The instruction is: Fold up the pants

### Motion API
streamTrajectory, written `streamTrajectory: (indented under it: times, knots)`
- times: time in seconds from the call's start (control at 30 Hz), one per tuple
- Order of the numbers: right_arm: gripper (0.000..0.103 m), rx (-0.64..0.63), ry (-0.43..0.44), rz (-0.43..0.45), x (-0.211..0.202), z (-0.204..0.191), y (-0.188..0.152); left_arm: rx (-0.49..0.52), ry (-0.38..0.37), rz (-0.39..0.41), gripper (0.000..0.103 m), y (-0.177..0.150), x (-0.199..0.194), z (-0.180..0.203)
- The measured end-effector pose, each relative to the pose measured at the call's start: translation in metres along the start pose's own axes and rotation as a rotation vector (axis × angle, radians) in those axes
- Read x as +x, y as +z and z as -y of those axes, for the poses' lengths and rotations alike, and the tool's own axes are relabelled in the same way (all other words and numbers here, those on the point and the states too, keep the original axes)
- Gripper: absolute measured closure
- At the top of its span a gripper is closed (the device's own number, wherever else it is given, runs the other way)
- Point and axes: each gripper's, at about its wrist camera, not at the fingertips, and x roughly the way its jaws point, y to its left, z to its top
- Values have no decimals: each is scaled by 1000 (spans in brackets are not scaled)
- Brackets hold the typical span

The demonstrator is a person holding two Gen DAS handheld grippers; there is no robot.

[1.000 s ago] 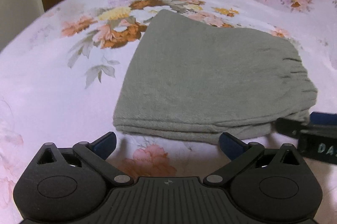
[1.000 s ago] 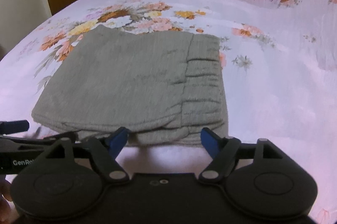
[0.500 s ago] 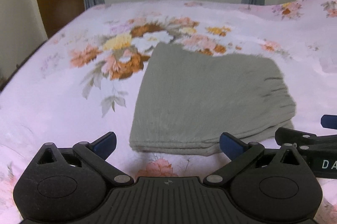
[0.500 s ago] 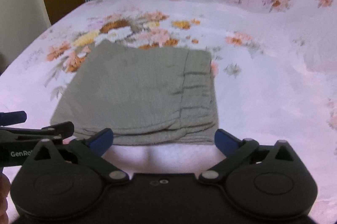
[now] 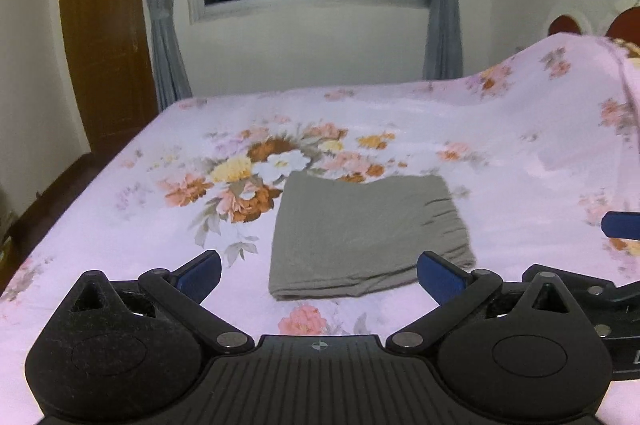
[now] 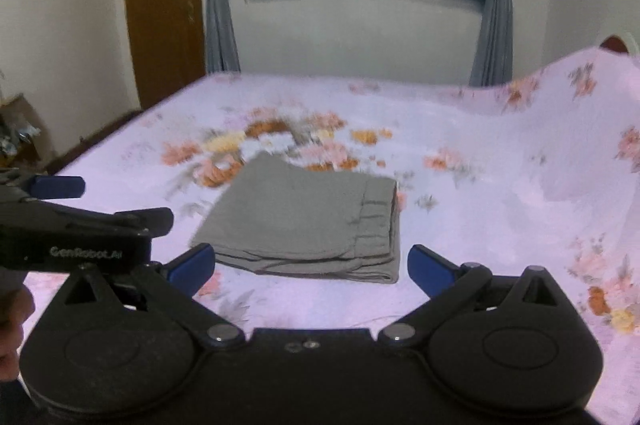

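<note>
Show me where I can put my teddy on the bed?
Bare sheet lies right of the folded pants, up to the raised hump. More lies left of them, below the flower print. The near edge is crowded: left gripper and right gripper are there, both open.

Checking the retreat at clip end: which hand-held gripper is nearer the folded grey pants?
Neither clearly. The left hand-held gripper sits open before the folded grey pants' near-left corner; the right hand-held gripper sits open before their near edge, neither touching.
</note>
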Motion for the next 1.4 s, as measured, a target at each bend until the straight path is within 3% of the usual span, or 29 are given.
streamTrajectory:
  times: [0.3,0.47,0.8,1.4]
  knots:
    - [0,31,-23,128,-98,-14,-27,40,-25,120,0,-37,-107,8]
    - [0,60,-77,182,-130,-24,-50,-20,-43,75,0,-56,-140,8]
    - [0,83,-134,185,-142,-30,-74,-27,-5,28,0,-83,-160,4]
    - [0,113,-152,196,-146,-30,-82,-60,26,26,0,-83,-153,-3]
